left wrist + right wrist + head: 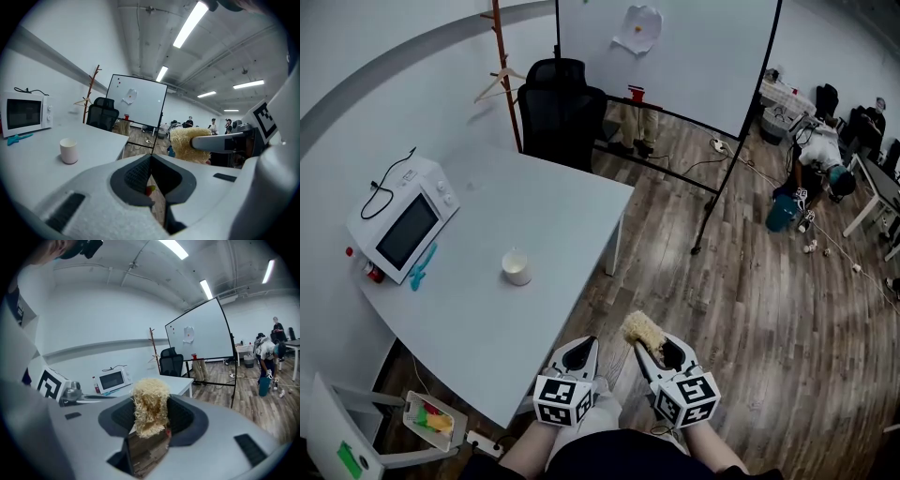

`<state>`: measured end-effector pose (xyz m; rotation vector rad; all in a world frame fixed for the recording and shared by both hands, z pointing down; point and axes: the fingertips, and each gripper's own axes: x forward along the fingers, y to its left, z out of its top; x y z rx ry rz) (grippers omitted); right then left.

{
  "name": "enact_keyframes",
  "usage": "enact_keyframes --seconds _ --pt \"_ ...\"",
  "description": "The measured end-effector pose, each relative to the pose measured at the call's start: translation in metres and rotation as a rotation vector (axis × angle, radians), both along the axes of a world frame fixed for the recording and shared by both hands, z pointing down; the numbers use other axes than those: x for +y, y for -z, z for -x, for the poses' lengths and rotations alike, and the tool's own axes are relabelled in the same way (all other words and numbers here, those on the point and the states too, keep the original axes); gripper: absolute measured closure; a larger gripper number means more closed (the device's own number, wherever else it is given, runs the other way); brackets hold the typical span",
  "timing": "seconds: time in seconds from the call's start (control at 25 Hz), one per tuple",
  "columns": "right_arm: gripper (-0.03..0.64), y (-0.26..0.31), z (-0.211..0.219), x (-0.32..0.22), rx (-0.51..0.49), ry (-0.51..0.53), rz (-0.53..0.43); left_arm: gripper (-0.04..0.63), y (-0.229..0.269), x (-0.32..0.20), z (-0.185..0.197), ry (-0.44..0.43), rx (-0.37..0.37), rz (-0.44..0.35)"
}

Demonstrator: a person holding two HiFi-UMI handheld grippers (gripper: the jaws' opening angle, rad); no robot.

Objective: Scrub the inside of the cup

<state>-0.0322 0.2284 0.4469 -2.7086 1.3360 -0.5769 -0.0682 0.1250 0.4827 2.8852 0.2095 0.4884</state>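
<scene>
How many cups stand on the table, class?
1: the cup stands upright near the middle of the table, to the right of the microwave in the head view. Nothing seems to hide another.

place: office | evidence: whiteboard [684, 84], swivel chair [561, 108], desk [534, 206], microwave [405, 228]

A microwave [401, 228] sits on the white table [546, 214].

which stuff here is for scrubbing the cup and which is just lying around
For the job: white cup on the table; fibrous scrubber clamped in the right gripper.
Just lying about: microwave, teal object beside it, office chair, whiteboard.
</scene>
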Motion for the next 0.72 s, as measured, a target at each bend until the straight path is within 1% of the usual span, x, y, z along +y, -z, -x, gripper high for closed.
enact_keyframes --seconds 0.4,0.56,0.72 --pt "0.436 0.01 -0.081 -0.068 0.017 0.031 -0.015 0.578 0.003 -0.065 -0.075 0.025 -0.001 -0.014" --pt "0.436 0.007 -0.104 -0.102 0.011 0.081 -0.014 0.578 0.001 -0.092 -0.096 0.054 -0.005 -0.018" --pt "0.436 0.007 -0.118 -0.136 0.015 0.146 -0.018 0.578 -0.002 -0.118 -0.104 0.102 -0.013 -0.021"
